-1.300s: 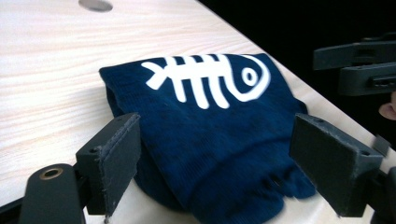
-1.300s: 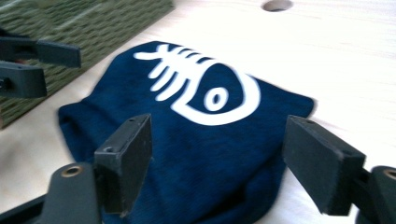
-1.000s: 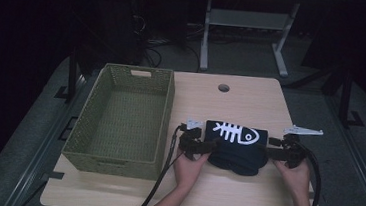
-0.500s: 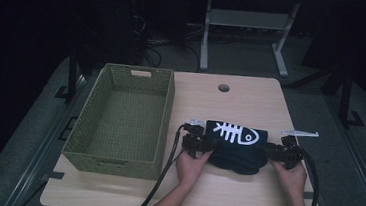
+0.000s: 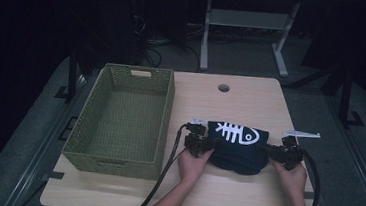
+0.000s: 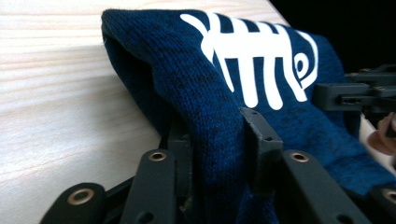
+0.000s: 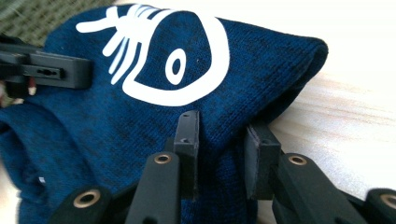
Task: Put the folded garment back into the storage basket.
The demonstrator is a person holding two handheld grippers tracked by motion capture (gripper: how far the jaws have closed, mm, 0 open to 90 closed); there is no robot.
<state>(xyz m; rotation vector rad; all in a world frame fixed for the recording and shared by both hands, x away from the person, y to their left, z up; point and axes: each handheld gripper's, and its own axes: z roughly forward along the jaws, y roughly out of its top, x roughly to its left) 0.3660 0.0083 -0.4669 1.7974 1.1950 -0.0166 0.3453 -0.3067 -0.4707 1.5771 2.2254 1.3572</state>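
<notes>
A folded dark blue knit garment [image 5: 237, 144] with a white fish-skeleton print lies on the wooden table [image 5: 232, 200], right of the basket. My left gripper [image 5: 208, 144] is at its left edge. Its jaws have just been closing and now pinch a fold of the blue fabric [image 6: 261, 70] between the pads of the left gripper [image 6: 217, 128]. My right gripper [image 5: 266, 151] is at the garment's right edge. Its jaws have also just been closing, and the right gripper [image 7: 224, 135] clamps a fold of the knit [image 7: 140, 107]. The garment rests on the table.
An empty green woven basket [image 5: 116, 158] stands on the left part of the table, close to the left gripper. A round cable hole [image 5: 223, 88] is in the tabletop at the back. Black cables trail from both grippers toward the front edge.
Both pairs of jaws have closed onto the garment's side edges. The hands stay about where they were, and the garment has not shifted.
</notes>
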